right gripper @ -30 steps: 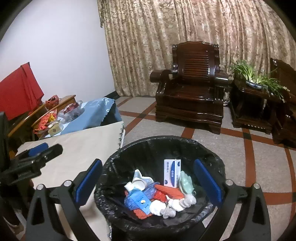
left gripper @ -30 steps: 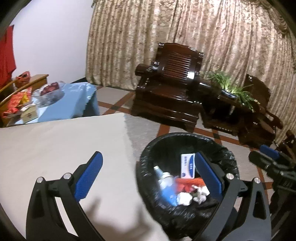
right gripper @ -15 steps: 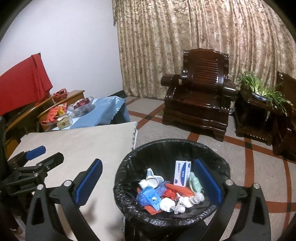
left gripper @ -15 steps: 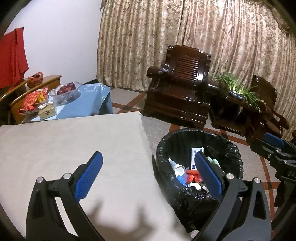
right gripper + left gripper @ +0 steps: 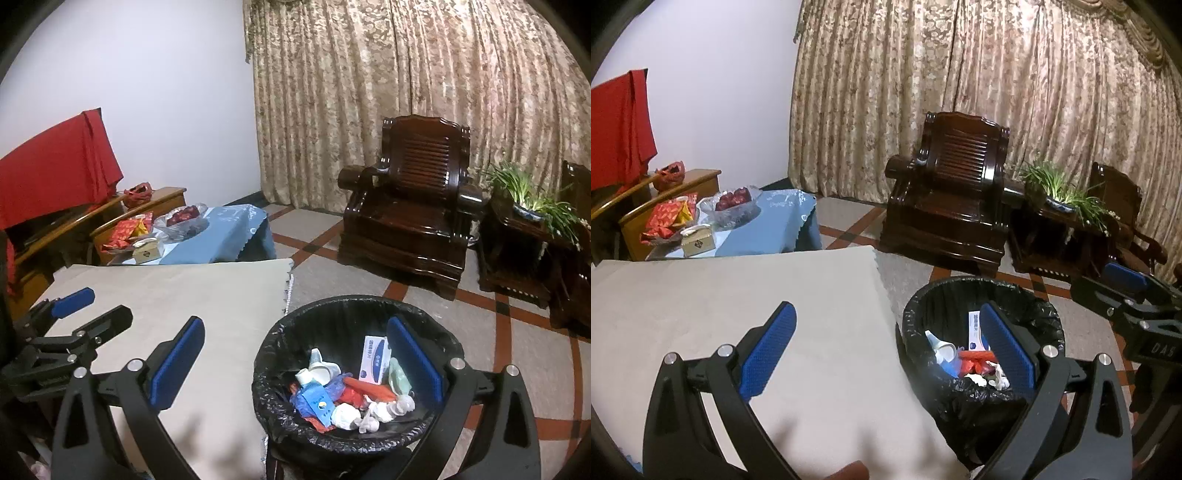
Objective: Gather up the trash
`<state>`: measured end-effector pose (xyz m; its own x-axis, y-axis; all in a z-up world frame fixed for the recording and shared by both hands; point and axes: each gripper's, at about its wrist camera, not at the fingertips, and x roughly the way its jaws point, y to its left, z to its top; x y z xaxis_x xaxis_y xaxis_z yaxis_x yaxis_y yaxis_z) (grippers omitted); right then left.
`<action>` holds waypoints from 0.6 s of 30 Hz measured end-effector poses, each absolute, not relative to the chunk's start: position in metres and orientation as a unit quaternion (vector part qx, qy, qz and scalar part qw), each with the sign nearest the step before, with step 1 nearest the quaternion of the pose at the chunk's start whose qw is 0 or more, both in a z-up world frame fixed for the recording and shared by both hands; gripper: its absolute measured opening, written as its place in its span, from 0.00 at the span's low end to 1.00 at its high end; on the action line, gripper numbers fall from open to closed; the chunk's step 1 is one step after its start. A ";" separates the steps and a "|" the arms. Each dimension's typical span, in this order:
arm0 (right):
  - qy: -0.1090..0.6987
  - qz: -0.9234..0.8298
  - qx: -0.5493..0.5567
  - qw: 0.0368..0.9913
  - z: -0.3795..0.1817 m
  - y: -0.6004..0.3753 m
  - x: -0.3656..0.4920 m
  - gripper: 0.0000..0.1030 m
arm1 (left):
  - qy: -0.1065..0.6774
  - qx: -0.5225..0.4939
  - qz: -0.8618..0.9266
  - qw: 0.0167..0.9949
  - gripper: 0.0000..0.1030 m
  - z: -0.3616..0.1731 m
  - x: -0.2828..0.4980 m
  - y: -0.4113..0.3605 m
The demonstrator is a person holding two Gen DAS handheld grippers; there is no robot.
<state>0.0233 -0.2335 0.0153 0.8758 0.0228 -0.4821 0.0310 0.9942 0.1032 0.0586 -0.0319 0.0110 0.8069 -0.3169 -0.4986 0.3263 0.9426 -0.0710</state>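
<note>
trash (image 5: 347,391) is seen piled in the bottom of a bin lined with a black bag (image 5: 295,332), which stands on the tiled floor just beside the edge of a table covered with a beige cloth (image 5: 207,295). among the pile a white and blue box (image 5: 373,359) is propped upright, with a crumpled blue wrapper (image 5: 314,398), red scraps and white crumpled pieces lying near it. the right gripper (image 5: 295,363) is held above the bin's near rim with its blue-padded jaws spread wide and nothing between them. the left gripper (image 5: 884,349) is likewise spread wide and empty, one finger over the cloth and the other over the bin (image 5: 1045,314). a fingertip is glimpsed at the bottom edge of the left wrist view. beyond the table, a blue-covered table (image 5: 229,229) with packets and a glass dish is seen, then a dark wooden armchair (image 5: 410,214), a potted plant (image 5: 532,199) and patterned curtains (image 5: 406,74).
</note>
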 end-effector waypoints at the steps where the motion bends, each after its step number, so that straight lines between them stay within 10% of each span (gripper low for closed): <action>1: 0.249 -0.001 0.054 0.967 0.016 -0.233 0.023 0.94 | 0.258 0.009 -0.169 0.951 0.94 0.013 0.056 -0.032; 18: 0.243 0.004 0.051 0.969 0.019 -0.228 0.020 0.94 | 0.250 0.004 -0.165 0.954 0.94 0.017 0.051 -0.028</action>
<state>0.0204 -0.2278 0.0193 0.8814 0.0324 -0.4713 0.0169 0.9948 0.1000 0.0510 -0.0283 0.0173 0.8207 -0.3132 -0.4779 0.3174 0.9454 -0.0746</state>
